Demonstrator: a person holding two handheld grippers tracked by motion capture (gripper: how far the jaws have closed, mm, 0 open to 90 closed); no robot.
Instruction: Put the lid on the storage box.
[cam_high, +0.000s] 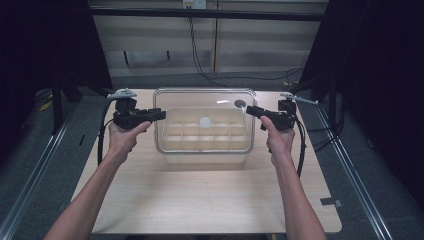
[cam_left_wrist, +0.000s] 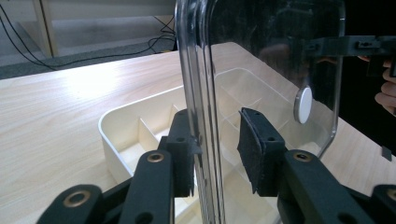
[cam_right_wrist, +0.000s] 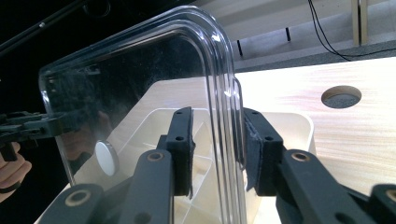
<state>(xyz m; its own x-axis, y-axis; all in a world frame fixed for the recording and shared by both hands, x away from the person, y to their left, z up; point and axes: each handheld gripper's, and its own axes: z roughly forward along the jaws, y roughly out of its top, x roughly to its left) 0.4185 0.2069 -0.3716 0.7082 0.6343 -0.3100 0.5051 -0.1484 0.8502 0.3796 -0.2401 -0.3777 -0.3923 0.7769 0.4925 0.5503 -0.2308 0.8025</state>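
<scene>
clear lid (cam_high: 204, 120) veils tray (cam_high: 205, 155) | both grippers' edge contact unclear

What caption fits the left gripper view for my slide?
Left gripper straddling the edge of the clear lid, one pad touching, above the cream divided box.

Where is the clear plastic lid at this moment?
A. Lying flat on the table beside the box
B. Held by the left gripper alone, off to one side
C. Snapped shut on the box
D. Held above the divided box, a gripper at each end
D: in the high view the clear lid hangs over the divided box, with the left gripper at one end and the right gripper at the other, jaws astride its rim.
</scene>
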